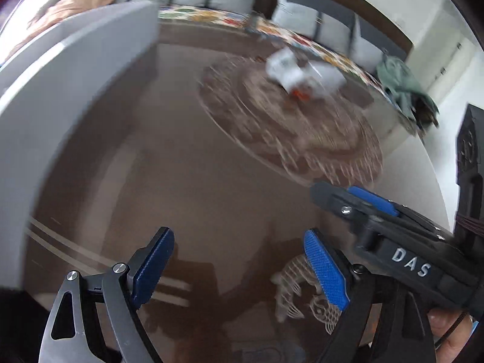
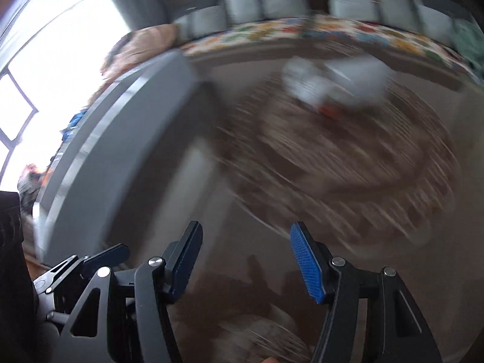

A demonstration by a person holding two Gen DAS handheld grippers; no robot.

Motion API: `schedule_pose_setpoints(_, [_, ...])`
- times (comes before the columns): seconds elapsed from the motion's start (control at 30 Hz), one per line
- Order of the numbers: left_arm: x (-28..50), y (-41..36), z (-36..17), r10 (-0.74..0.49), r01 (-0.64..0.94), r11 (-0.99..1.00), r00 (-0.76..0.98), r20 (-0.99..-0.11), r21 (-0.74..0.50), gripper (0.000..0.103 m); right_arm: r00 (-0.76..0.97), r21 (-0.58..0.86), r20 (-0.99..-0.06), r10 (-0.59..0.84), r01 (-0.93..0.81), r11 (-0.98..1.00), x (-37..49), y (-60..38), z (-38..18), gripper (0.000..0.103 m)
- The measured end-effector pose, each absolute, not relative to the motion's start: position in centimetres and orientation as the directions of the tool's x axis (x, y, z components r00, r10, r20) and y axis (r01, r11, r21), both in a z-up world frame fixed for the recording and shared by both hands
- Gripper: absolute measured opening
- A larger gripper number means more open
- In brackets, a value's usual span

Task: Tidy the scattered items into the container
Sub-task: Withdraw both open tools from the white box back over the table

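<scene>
Glossy brown table (image 1: 181,181), round lacy mat (image 1: 302,127), ribbed blue pads (image 1: 325,272)

2 wrist views, angled down, sharing table (image 1: 211,166)

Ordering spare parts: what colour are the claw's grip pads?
Blue, textured, on black fingers; the pads show best in the left wrist view.

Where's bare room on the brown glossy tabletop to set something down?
Free: the brown glossy tabletop between the grey slab on the left and the round woven mat, reaching to the open left gripper. Crowded: the mat's far part, under blurred white items.
</scene>
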State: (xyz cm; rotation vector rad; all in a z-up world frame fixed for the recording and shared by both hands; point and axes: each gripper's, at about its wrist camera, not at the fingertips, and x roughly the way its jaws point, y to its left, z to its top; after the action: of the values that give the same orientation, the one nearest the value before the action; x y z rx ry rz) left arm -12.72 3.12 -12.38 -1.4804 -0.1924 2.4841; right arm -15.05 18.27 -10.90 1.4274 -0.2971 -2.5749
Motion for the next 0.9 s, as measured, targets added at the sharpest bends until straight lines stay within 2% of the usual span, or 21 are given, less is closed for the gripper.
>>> schedule_pose_setpoints(0.17, [-11.6, 5.3, -13.3, 0.264, -0.216, -0.960, -0.480, -0.837, -0.179, 0.088, -0.574, 0.201, -0.810, -0.121, -0.079, -0.976, -10.3, 23.7, -12.6, 0.062])
schedule_pose_setpoints(0.23, [-11.7, 5.8, -13.5, 0.236, -0.228, -0.963, -0.481, -0.844, -0.140, 0.091, -0.598, 0.184, -0.796, -0.096, -0.088, -0.979, -9.2, 24.5, -12.6, 0.062])
schedule_pose_setpoints(0.3, [-11.7, 6.4, -13.9, 0.218, -0.245, -0.963, -0.471, -0.855, -0.110, 0.103, -0.603, 0.148, -0.795, -0.066, -0.087, -0.985, -8.6, 24.6, -12.6, 0.062])
schedule_pose_setpoints(0.37, [-11.6, 7.3, -14.3, 0.161, -0.256, -0.966, -0.467, -0.870, -0.041, 0.103, -0.608, 0.110, -0.793, -0.039, -0.080, -0.991, -8.4, 24.2, -12.6, 0.062])
schedule_pose_setpoints(0.43, [-11.9, 7.4, -14.4, 0.140, -0.250, -0.968, -0.453, -0.881, -0.026, 0.103, -0.613, 0.065, -0.790, -0.003, -0.079, -0.995, -8.2, 23.7, -12.7, 0.062])
schedule_pose_setpoints(0.6, [-14.0, 5.7, -13.8, 0.203, -0.181, -0.974, -0.413, -0.888, -0.138, 0.103, -0.603, 0.072, -0.798, -0.010, -0.078, -0.994, -8.8, 24.3, -12.7, 0.062])
schedule_pose_setpoints(0.73, [-19.4, 5.7, -12.5, 0.247, -0.121, -0.969, -0.400, -0.883, -0.216, 0.103, -0.594, 0.100, -0.803, -0.046, -0.060, -0.993, -11.6, 24.6, -12.5, 0.062])
schedule_pose_setpoints(0.9, [-28.8, 6.6, -8.0, 0.265, -0.055, -0.961, -0.465, -0.845, -0.272, 0.103, -0.693, 0.113, -0.719, -0.038, -0.062, -0.992, -18.8, 25.7, -7.2, 0.062])
